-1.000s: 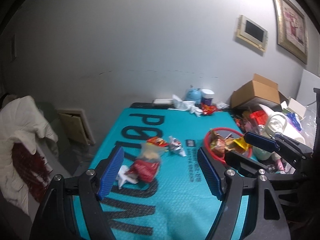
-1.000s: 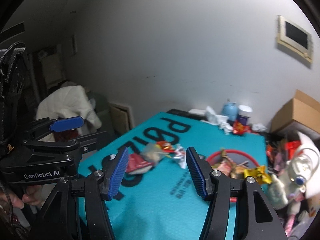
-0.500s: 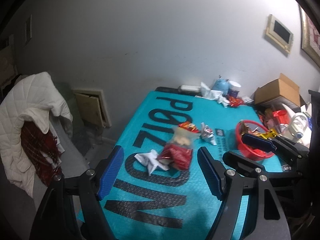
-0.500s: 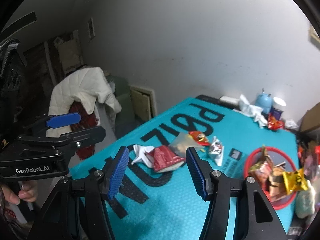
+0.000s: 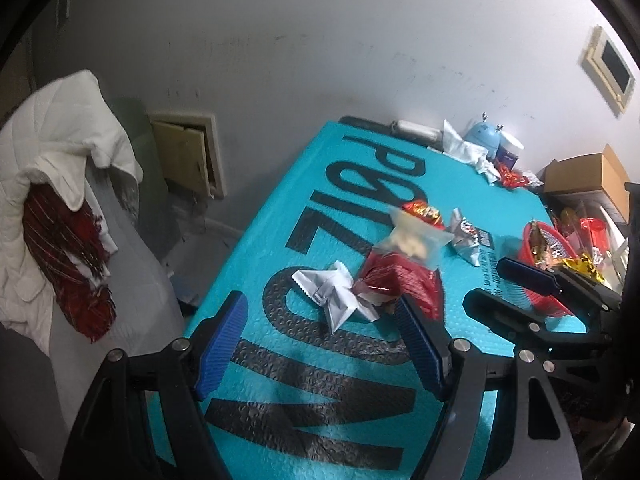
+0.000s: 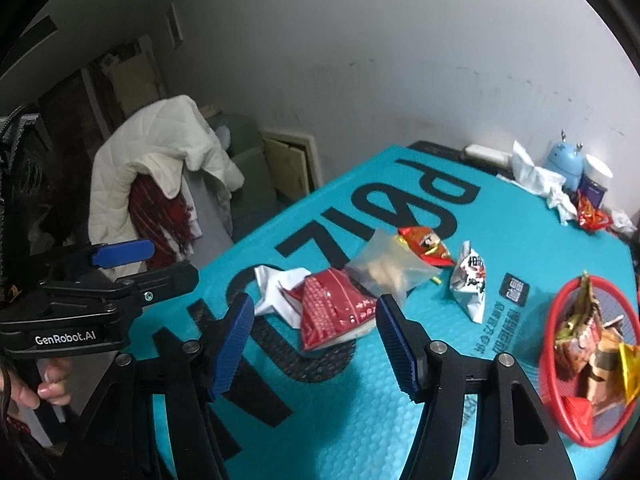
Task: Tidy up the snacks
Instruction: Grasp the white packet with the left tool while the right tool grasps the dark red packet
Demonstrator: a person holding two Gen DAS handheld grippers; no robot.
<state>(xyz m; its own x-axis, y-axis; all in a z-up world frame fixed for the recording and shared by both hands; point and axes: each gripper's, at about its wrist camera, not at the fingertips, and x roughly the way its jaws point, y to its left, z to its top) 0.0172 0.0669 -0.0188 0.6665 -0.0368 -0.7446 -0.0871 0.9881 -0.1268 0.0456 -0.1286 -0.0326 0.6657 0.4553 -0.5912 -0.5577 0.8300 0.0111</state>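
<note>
On the teal mat (image 6: 520, 240) that covers the table, a loose heap of snacks lies near the middle. A red packet (image 6: 332, 312) sits at the front of the heap, overlapping a crumpled white wrapper (image 6: 276, 288) on the side toward the mat's left edge. A clear bag (image 6: 388, 268) of pale pieces rests against the red packet's far side, with an orange-red packet (image 6: 424, 242) touching it beyond, and a silver packet (image 6: 470, 280) lies just beside them toward the mat's right edge. A red basket (image 6: 560, 412) stands at the right edge, already holding several wrapped snacks.

The right gripper (image 6: 316, 344) hangs above the mat with the red packet in the gap in front of its blue pads (image 6: 396, 344); its jaws are opening and the pads press on nothing. The left gripper (image 5: 320, 344) is held with its jaws wide apart and empty, the white wrapper (image 5: 332, 292) lying ahead of them. A hand (image 6: 28, 384) grips the left gripper's handle at the lower left of the right wrist view.

At the mat's far corner stand a blue figure (image 6: 566, 160) and a jar (image 6: 596, 180), beside crumpled tissue (image 6: 540, 184).
</note>
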